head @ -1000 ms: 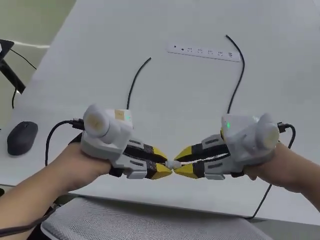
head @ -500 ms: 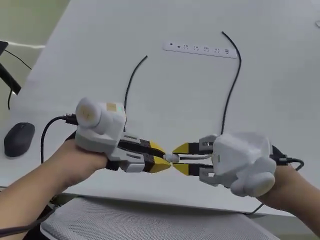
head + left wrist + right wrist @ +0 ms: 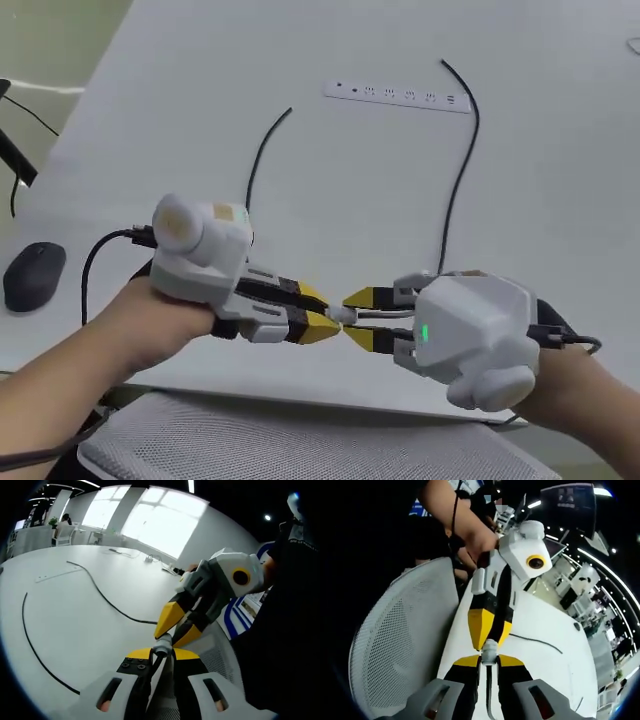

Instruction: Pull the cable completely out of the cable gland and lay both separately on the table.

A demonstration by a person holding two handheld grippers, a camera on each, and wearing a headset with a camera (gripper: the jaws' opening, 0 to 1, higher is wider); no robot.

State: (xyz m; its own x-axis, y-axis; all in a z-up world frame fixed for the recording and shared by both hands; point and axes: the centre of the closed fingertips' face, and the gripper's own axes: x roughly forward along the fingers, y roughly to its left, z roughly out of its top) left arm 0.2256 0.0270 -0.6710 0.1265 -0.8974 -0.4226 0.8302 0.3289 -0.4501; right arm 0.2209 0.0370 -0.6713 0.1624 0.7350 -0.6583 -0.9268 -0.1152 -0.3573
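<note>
Well on my side of the long white power strip, out over the near edge of the white table, my two tools meet tip to tip. My left gripper comes in from the left and my right gripper comes in from the right. Between their yellow tips sits the small pale grey cable gland. It is up in the air, not on the table.

My left gripper is clamped tight on one end of the gland. My right gripper squeezes the other end. A thin grey cable runs back from the gland, down between the right jaws. It is too small for me to tell how far the cable goes into the gland.

One loose black wire starts near the right end of the power strip and runs toward me. Another black wire lies to the left of the strip, also on my side of it. A dark computer mouse rests far to the left of the strip and closer to me. A grey mesh chair is under my hands, farthest from the strip.
</note>
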